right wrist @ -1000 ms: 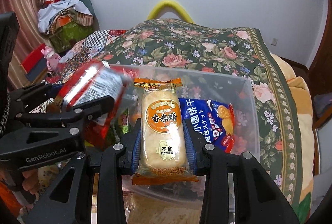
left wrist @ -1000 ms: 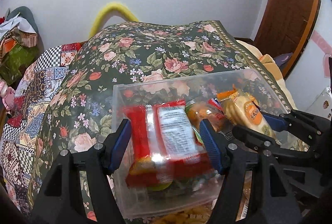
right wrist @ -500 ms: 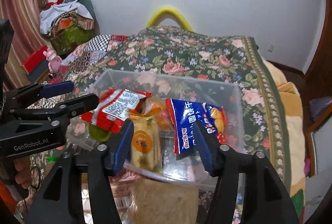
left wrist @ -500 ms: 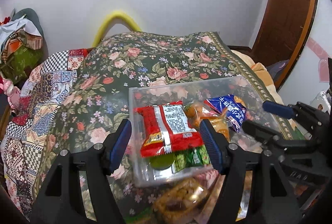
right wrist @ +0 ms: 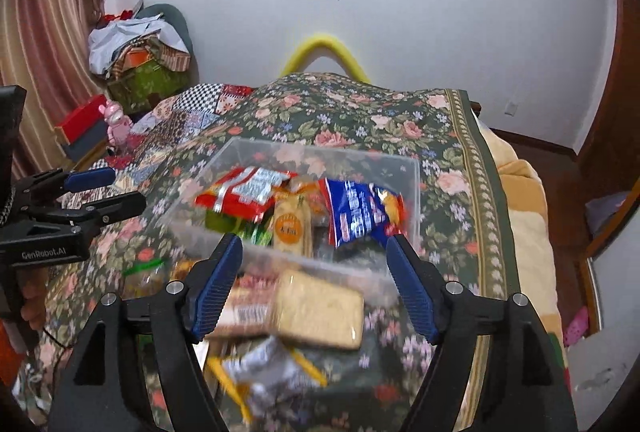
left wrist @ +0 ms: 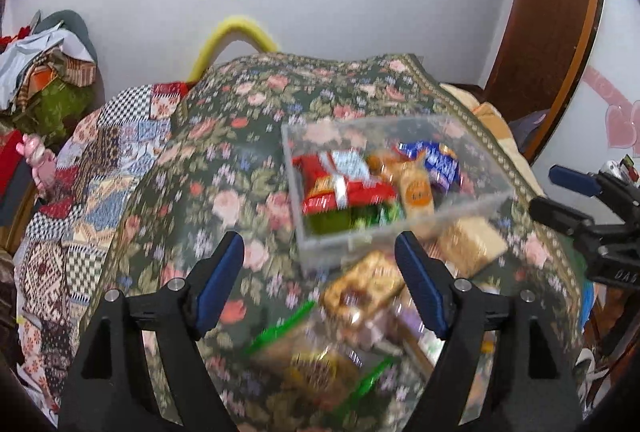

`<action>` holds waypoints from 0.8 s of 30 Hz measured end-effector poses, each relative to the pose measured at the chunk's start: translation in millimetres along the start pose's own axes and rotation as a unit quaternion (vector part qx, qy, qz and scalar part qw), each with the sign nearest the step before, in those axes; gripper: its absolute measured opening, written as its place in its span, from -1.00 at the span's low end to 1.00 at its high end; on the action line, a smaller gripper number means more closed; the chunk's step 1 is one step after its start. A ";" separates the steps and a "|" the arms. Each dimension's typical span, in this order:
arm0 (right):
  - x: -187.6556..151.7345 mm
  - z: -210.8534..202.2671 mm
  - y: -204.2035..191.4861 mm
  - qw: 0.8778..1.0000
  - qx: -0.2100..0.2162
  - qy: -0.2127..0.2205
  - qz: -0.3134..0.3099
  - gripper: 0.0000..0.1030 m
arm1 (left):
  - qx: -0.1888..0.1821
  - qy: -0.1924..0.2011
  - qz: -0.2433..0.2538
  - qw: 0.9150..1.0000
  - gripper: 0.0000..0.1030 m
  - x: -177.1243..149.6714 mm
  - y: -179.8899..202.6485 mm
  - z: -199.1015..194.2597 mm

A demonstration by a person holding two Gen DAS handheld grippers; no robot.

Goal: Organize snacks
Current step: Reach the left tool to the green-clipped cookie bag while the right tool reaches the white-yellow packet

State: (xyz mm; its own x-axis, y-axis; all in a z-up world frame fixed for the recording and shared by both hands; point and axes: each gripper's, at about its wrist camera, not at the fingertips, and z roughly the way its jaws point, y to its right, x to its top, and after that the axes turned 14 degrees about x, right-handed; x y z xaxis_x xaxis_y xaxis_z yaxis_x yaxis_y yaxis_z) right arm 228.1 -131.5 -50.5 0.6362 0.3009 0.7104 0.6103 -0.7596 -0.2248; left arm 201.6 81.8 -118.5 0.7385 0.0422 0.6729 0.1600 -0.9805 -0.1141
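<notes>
A clear plastic bin [left wrist: 472,205] [right wrist: 412,175] sits on the floral bedspread and holds a red packet [left wrist: 340,183] [right wrist: 244,187], a blue packet [left wrist: 436,159] [right wrist: 360,209] and an orange-labelled biscuit pack [left wrist: 416,191] [right wrist: 292,228]. Loose snacks lie in front of it: a golden pack [left wrist: 364,288], a pale cracker pack [left wrist: 472,244] [right wrist: 320,308] and a silver-yellow packet [right wrist: 272,372]. My left gripper [left wrist: 320,284] is open and empty, pulled back from the bin. My right gripper [right wrist: 316,284] is open and empty above the loose snacks.
The floral bedspread [left wrist: 320,91] [right wrist: 360,111] covers the bed, with a patchwork quilt [left wrist: 100,159] on its left. A pile of clothes and boxes [right wrist: 140,63] stands at the left wall. A wooden door [left wrist: 552,11] is on the right. The views are motion-blurred.
My left gripper let go of the red packet and my right gripper let go of the biscuit pack; both now lie in the bin. Both grippers opened and drew back and up.
</notes>
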 end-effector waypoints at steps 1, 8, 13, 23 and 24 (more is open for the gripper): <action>-3.6 -1.0 -1.8 1.000 0.000 -0.003 -0.001 0.40 | 0.000 -0.005 0.000 1.000 0.52 -5.5 -1.5 -0.2; -35.5 1.3 -8.8 0.999 0.008 -0.037 0.005 0.42 | -0.001 -0.058 0.001 0.998 0.52 -48.6 -4.6 15.1; -58.2 14.5 -6.5 0.997 0.015 -0.070 0.019 0.42 | -0.008 -0.088 -0.012 0.996 0.52 -72.9 -6.8 33.7; -80.7 47.3 -10.6 0.991 0.041 -0.124 0.033 0.42 | -0.018 -0.120 -0.052 0.991 0.68 -87.5 -10.4 68.4; -81.9 51.3 -11.7 0.990 0.041 -0.129 0.031 0.42 | -0.021 -0.122 -0.057 0.991 0.70 -88.4 -10.7 71.2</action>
State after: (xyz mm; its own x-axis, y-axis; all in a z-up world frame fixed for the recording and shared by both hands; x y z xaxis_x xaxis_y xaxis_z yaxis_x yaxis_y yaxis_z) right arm 193.0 -117.7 -140.2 0.7663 0.4003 0.5026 0.5960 -0.7350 -0.3234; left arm 181.3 102.2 -228.8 0.8546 0.1928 0.4821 0.2273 -0.9737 -0.0136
